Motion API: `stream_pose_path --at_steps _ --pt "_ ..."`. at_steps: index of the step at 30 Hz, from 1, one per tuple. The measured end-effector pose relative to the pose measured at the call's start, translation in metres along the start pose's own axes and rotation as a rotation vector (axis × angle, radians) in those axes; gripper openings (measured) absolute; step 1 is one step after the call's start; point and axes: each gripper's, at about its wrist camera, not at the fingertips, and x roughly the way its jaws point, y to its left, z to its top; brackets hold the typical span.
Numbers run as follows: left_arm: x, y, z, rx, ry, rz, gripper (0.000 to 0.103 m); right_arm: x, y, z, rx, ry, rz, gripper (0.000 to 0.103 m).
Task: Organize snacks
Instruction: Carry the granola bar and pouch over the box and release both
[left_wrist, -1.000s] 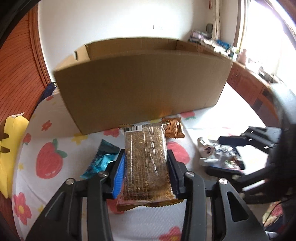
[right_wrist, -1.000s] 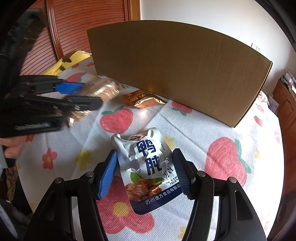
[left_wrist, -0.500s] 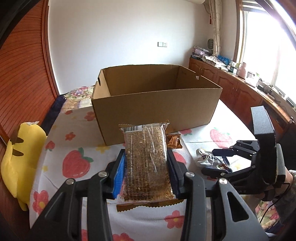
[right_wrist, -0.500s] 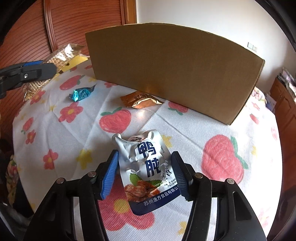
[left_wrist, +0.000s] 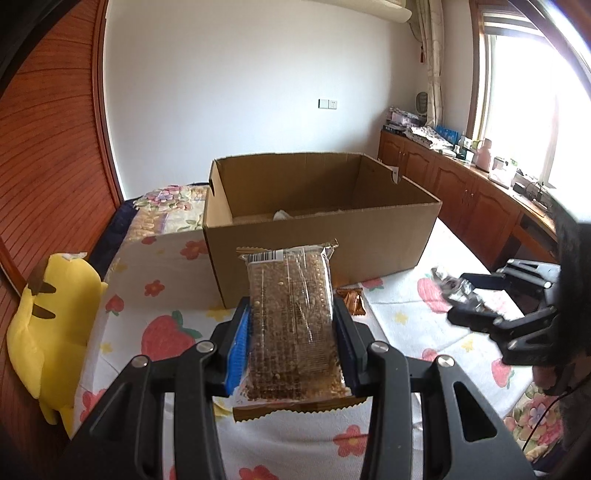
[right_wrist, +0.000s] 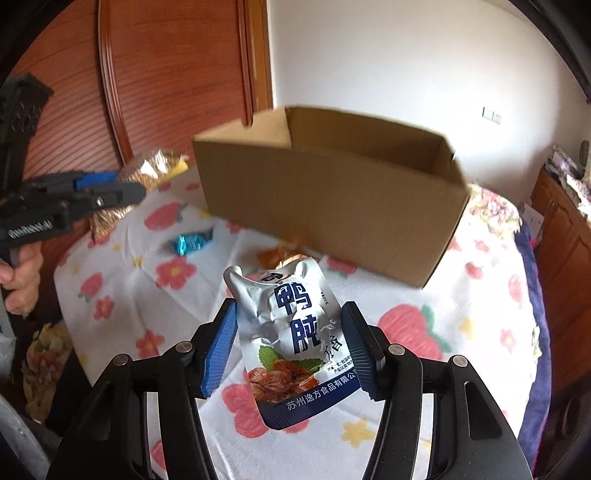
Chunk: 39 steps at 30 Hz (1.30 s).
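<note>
The left gripper has its fingers clamped on the long sides of a clear-wrapped grain bar, held lifted above the cloth with its barcoded end pointing toward the box. The right gripper grips a silver-and-blue pouch between its fingers, the crumpled top of the pouch pointing toward the box; the pouch hangs clear of the cloth.

The surface below is covered with a white cloth printed with strawberries and flowers; whether it is a table or a bed cannot be told. The open cardboard box stands at the far side of it, with something pale lying low inside. Just in front of the box's near wall lies a small orange-brown packet. A blue foil candy lies on the cloth nearer the left gripper's side, apart from the box. A yellow plush toy sits at the left edge of the cloth. A person's hand holds the left gripper's handle.
</note>
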Motion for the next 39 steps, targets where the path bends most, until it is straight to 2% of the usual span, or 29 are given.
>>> stream_pose_path --at_steps 6,14,25,33,39 --pt "0.000 0.002 0.016 0.010 -0.031 -0.006 0.041 -0.026 -0.006 0.026 -0.006 -0.080 -0.020 0.058" --pt "0.021 0.002 0.055 0.037 -0.063 -0.021 0.041 -0.036 -0.016 0.068 -0.047 -0.147 -0.051 0.058" --pt "0.069 0.009 0.092 0.067 -0.084 -0.020 0.041 0.002 -0.038 0.111 -0.055 -0.171 -0.063 0.058" --pt "0.105 0.014 0.097 0.053 -0.069 -0.021 0.041 0.045 -0.053 0.122 -0.042 -0.144 -0.060 0.058" --pt "0.122 0.015 0.095 0.047 -0.062 -0.031 0.041 0.057 -0.059 0.121 -0.035 -0.138 -0.055 0.058"
